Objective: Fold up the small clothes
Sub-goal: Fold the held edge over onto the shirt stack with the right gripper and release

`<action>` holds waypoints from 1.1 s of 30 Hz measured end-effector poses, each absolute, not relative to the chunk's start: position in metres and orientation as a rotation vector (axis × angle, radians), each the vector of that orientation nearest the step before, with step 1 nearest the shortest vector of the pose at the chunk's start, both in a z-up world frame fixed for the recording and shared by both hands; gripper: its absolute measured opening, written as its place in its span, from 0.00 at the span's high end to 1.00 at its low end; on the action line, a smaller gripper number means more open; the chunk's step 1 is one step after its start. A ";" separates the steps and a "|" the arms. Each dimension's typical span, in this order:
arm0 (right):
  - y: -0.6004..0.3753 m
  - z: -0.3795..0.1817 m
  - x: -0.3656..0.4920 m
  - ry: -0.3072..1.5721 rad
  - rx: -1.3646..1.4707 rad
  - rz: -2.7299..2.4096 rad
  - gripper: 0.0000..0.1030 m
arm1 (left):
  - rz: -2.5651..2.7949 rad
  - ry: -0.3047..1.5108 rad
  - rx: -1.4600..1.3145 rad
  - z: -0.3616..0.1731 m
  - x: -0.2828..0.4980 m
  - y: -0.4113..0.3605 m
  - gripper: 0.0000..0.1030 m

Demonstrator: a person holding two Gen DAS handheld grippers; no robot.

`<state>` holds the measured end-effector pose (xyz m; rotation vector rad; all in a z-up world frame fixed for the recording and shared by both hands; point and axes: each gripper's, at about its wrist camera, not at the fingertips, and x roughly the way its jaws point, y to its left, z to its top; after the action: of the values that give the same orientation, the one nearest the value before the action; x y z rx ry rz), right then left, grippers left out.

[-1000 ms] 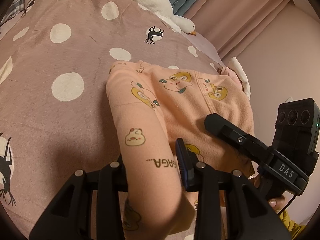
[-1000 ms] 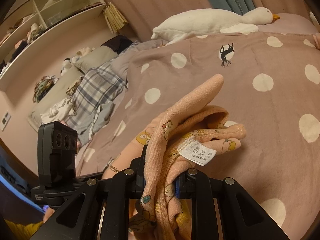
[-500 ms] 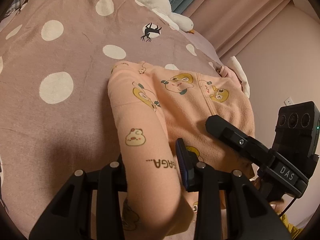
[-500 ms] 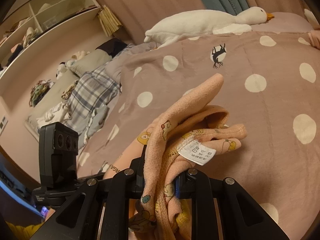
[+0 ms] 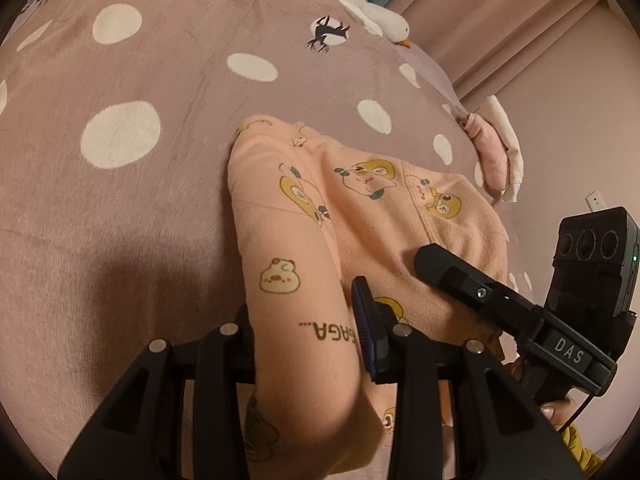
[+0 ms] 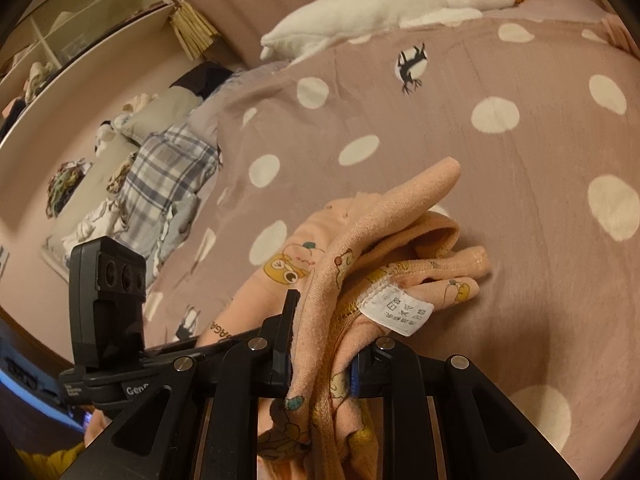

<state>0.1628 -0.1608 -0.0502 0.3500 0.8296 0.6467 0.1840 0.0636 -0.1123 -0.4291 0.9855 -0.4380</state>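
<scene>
Mid-fold: both grippers pinching peach garment [image 5: 360,216] on polka-dot bedspread [image 5: 120,80].
Left gripper [image 5: 304,320] clamps one fold, right gripper [image 6: 320,344] grips bunched edge (care tag showing); next probably carry both edges forward, lay flat, release.

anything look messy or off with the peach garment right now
Yes: the peach garment is bunched, not flat, in the right gripper, its white care label flipped outward. The part in the left gripper looks smooth.

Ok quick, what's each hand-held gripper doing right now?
Left hand-held gripper: shut on the pink garment.
Right hand-held gripper: shut on the same garment.
</scene>
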 end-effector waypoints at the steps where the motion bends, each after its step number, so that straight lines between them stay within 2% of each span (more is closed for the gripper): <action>1: -0.161 -0.052 0.163 0.835 0.352 0.648 0.79 | -0.436 0.988 -0.428 -0.114 0.184 0.064 0.67; 9: -0.166 -0.060 0.162 0.867 0.383 0.631 0.79 | -0.402 1.006 -0.411 -0.120 0.180 0.072 0.66; 22: -0.189 -0.082 0.166 0.947 0.470 0.537 0.79 | -0.366 1.023 -0.370 -0.125 0.176 0.076 0.59; 30: -0.201 -0.093 0.167 0.998 0.521 0.472 0.63 | -0.345 1.039 -0.337 -0.125 0.174 0.078 0.51; 33: -0.207 -0.096 0.165 1.004 0.539 0.452 0.61 | -0.335 1.041 -0.319 -0.125 0.172 0.079 0.48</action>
<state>0.1650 -0.2070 -0.0958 0.5389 1.0041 0.4523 0.1716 0.0791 -0.1249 -0.3189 1.0406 -0.3346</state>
